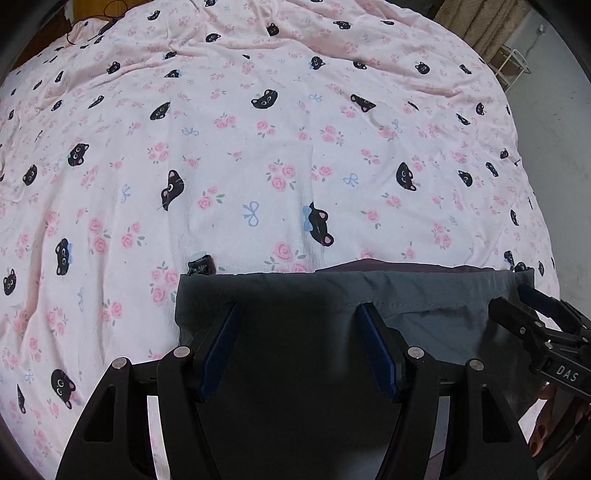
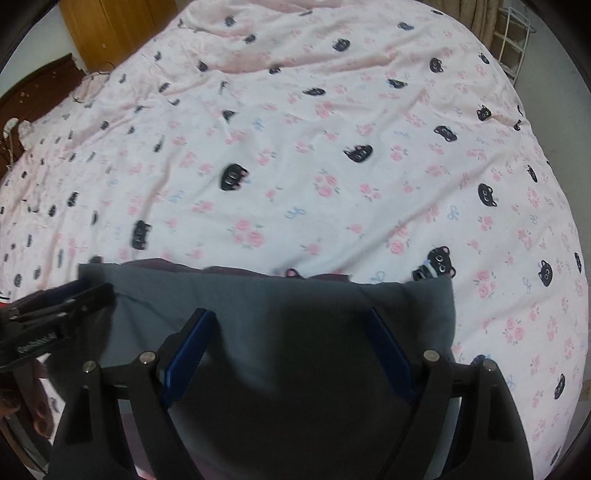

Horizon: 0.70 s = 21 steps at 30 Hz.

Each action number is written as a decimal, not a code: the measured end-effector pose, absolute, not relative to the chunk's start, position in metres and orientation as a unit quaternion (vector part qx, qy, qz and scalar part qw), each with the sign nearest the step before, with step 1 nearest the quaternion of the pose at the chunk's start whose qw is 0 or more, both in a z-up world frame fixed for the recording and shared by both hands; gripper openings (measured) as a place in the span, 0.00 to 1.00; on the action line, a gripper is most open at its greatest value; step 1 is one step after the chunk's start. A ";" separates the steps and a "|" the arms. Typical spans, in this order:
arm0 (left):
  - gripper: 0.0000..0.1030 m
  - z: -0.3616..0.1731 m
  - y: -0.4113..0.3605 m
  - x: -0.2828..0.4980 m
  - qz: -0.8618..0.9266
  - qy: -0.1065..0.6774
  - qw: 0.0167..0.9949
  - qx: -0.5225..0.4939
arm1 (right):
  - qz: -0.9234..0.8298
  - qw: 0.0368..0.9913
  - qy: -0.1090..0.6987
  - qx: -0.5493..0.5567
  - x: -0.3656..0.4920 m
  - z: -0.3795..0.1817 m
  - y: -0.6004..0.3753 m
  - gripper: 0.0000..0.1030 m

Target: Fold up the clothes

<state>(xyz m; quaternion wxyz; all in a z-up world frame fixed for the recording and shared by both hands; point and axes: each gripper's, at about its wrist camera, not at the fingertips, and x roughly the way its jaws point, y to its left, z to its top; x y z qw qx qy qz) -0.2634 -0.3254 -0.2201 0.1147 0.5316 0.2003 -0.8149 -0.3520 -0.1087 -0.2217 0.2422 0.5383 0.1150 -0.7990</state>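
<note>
garment (image 1: 424,295) lain grey on bed (image 1: 258,147), at 6 | long axis run 9–3, far edge at 12 of both | left gripper (image 1: 299,350) fingers spread over its left half | right gripper (image 2: 288,354) fingers spread over right half | nothing pinched

a home bedroom: a bed (image 1: 258,129) spread with a pink sheet printed with black cat faces and roses, a wooden wardrobe (image 2: 110,29) beyond its far left corner, a curtain (image 1: 476,26) and white wire rack (image 2: 513,40) past the far right corner.
</note>
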 end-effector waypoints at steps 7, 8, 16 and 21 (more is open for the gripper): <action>0.60 -0.229 -0.324 -0.272 -0.812 0.191 0.117 0.539 | -0.790 0.228 0.119 0.556 -0.361 -0.244 -0.104 0.84; 0.60 -0.228 -0.324 -0.272 -0.811 0.193 0.118 0.540 | -0.789 0.227 0.121 0.558 -0.362 -0.246 -0.104 0.84; 0.60 -0.193 -0.313 -0.268 -0.839 0.219 0.081 0.492 | -0.804 0.241 0.085 0.536 -0.358 -0.220 -0.089 0.84; 0.60 -0.189 -0.286 -0.287 -0.840 0.185 0.065 0.507 | -0.806 0.238 0.076 0.537 -0.360 -0.214 -0.079 0.84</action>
